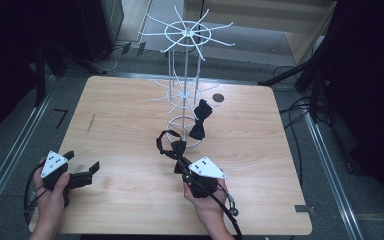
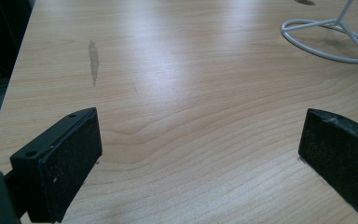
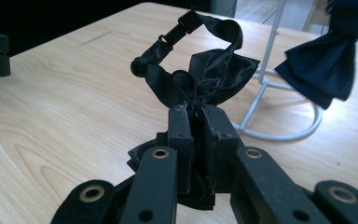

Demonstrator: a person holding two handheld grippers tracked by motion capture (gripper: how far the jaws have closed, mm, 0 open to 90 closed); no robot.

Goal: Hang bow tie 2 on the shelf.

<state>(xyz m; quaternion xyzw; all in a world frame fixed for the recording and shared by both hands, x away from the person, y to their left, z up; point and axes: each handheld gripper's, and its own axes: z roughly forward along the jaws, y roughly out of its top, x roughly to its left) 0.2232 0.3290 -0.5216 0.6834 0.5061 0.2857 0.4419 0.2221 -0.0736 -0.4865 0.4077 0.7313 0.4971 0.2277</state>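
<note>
— On the worktop, what does the right gripper hold?
— Its fingers are clamped on a black bow tie, just beside the base of the white wire rack.
— And the second bow tie?
— Hanging on that rack.
— The left gripper?
— Near the left edge, fingers wide apart over bare wood.

Black bow tie pinched upright, strap looped above; another hangs on rack.

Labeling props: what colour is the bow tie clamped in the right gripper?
Black, slightly shiny fabric. The bow tie shows best in the right gripper view, pinched between the right gripper jaws.
</note>
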